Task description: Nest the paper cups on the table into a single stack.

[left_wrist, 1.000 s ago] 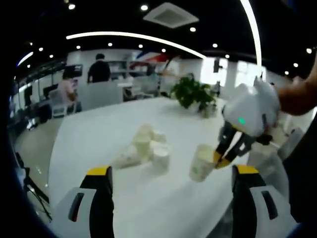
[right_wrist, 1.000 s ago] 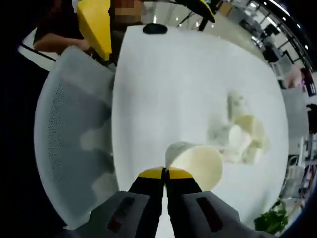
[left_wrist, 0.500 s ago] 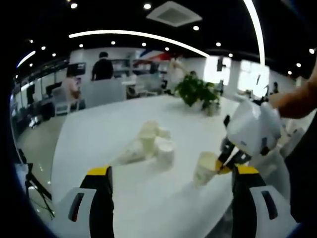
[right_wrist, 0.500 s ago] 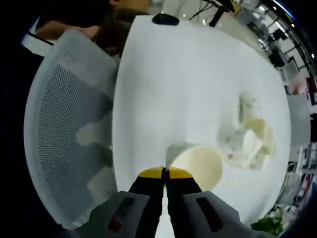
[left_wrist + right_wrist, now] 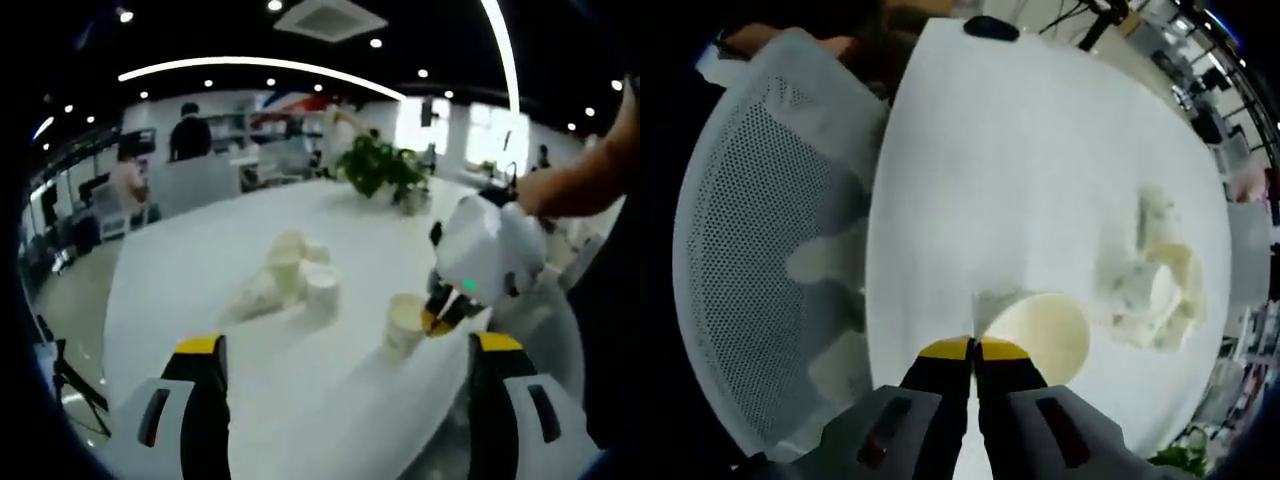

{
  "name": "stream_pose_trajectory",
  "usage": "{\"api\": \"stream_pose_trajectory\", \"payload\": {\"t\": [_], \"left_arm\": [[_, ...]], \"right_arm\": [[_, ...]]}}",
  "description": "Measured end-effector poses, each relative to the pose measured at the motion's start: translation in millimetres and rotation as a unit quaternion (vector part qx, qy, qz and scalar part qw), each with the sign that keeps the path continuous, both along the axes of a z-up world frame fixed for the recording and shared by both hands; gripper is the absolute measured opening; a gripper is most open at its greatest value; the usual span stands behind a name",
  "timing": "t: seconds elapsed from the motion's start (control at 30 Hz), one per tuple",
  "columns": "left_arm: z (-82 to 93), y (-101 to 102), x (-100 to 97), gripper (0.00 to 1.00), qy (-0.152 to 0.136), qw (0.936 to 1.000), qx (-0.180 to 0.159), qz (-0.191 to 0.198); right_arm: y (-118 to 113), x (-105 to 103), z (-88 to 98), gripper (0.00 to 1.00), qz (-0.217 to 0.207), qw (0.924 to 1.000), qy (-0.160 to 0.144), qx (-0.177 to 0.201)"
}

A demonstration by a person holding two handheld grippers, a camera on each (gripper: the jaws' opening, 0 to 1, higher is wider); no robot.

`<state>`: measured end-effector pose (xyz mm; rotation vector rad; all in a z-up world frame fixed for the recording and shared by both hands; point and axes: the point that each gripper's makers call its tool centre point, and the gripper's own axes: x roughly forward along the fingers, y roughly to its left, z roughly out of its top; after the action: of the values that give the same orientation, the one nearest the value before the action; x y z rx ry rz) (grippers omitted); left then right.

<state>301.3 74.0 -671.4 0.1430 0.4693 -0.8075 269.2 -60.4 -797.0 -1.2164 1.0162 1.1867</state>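
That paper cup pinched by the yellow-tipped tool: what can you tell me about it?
The paper cup is pale cream, plain, with a round open mouth and tapered wall. It looks upright, at most slightly tilted, on or just above the white table near its edge; contact with the table is unclear. The right tool is shut on its rim. It sits apart from the cluster of other cups.

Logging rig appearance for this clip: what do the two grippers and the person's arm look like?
The left gripper has black jaws with yellow tips above white housings with dark slots. The right gripper matches: black jaws, yellow tips, grey-white housings. Seen from the left gripper view, its body is a rounded white shell with a small green light. The person's forearm is bare, with no sleeve visible.
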Motion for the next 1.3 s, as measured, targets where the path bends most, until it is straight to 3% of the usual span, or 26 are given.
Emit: {"api": "stream_pose_trajectory", "payload": {"t": [0.27, 0.43, 0.87, 0.97, 1.03, 1.13, 1.3], "left_arm": [[0.4, 3.2, 4.2, 0.98, -0.03, 0.9995, 0.003, 0.001], [-12.5, 6.1, 5.0, 0.98, -0.023, 0.9997, -0.005, 0.003], [-15.0, 11.8, 5.6, 0.98, -0.017, 0.9997, -0.009, 0.016], [-14.0, 12.4, 6.5, 0.98, -0.017, 0.9997, -0.011, 0.017], [-13.3, 13.2, 8.1, 0.98, -0.019, 0.9996, -0.013, 0.018], [-10.8, 13.2, 10.4, 0.98, -0.022, 0.9994, -0.016, 0.019], [-3.8, 10.3, 18.0, 0.98, -0.033, 0.9988, -0.028, 0.021]], "right_arm": [[0.1, -3.4, -7.1, 0.0, 0.011, 0.9999, -0.001, 0.002], [0.5, -4.3, -11.1, 0.0, 0.016, 0.9999, -0.004, 0.002], [1.8, -5.2, -12.3, 0.01, 0.041, 0.9991, -0.009, 0.0], [2.4, -7.5, -9.9, 0.19, 0.048, 0.9988, -0.003, 0.013], [5.7, -6.1, -3.5, 0.25, 0.039, 0.9986, 0.001, 0.035], [10.8, -1.4, 15.1, 0.33, 0.012, 0.9967, 0.007, 0.08], [13.5, 22.8, 60.7, 0.46, -0.035, 0.9857, -0.013, 0.164]]}}
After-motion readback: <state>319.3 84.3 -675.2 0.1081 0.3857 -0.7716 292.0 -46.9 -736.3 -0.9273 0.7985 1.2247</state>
